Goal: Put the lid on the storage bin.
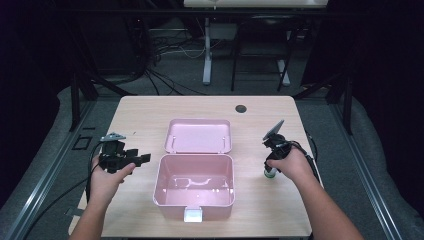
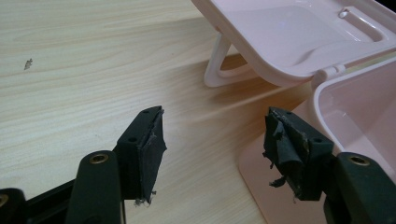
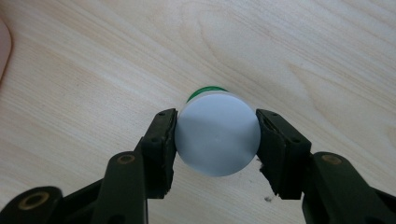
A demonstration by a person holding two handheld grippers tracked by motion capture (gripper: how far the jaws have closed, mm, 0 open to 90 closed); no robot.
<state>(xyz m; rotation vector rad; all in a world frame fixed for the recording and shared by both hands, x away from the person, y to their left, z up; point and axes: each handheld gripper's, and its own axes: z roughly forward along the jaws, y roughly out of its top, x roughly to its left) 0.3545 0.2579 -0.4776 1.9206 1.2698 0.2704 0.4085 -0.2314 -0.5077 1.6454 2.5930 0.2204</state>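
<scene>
Presently the right claw [image 3: 217, 140] grips a white-capped bottle [image 3: 217, 133] upright on the bench [image 1: 140, 112], well right of the open pink box [image 1: 194, 200]. Left claw [image 2: 212, 144] stands wide, empty, just beside the box's left wall.

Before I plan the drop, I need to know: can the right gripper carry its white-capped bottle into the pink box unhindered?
Probably yes. The right gripper clamps the bottle, the pink box stands open beside it, its lid folded back, bare table between.

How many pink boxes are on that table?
1: a single pink box at the table's middle, its lid swung open behind it. Nothing seems hidden.
</scene>
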